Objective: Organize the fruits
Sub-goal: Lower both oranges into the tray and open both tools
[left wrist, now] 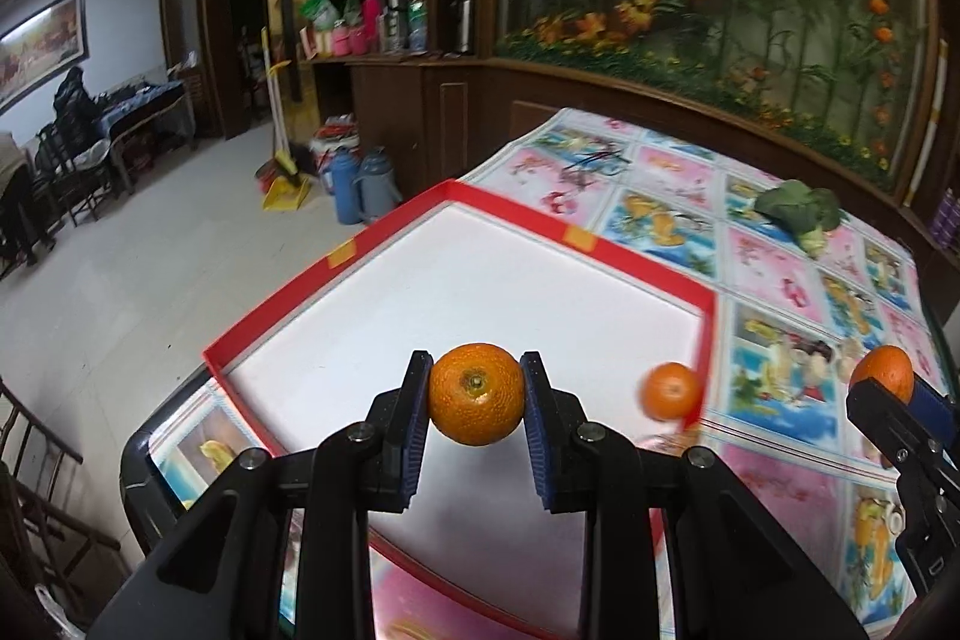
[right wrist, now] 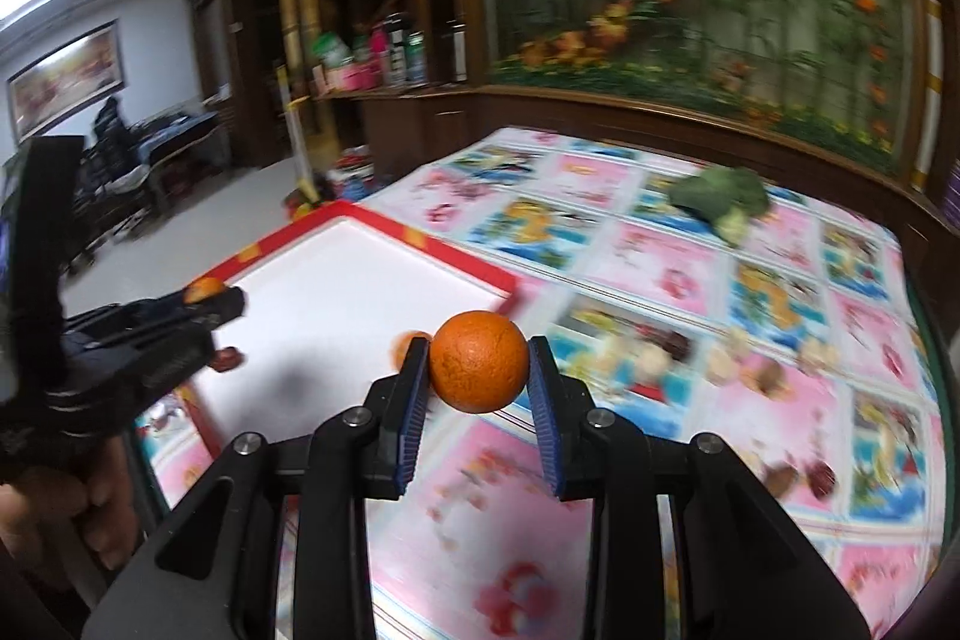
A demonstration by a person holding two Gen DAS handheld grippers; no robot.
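Stem-end-forward orange (left wrist: pixel 476 394) between left hand-held gripper (left wrist: pixel 476 397) pads.

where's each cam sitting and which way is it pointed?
Left wrist: on the left gripper, looking along its jaws over the red tray toward the flower mural; jaws hold an orange. The right gripper shows at the right edge.
Right wrist: on the right gripper, looking over the patterned cloth toward the same mural; jaws hold an orange. The left gripper and the person's hand show at left.
Shared: tray, broccoli, loose orange, both grippers.
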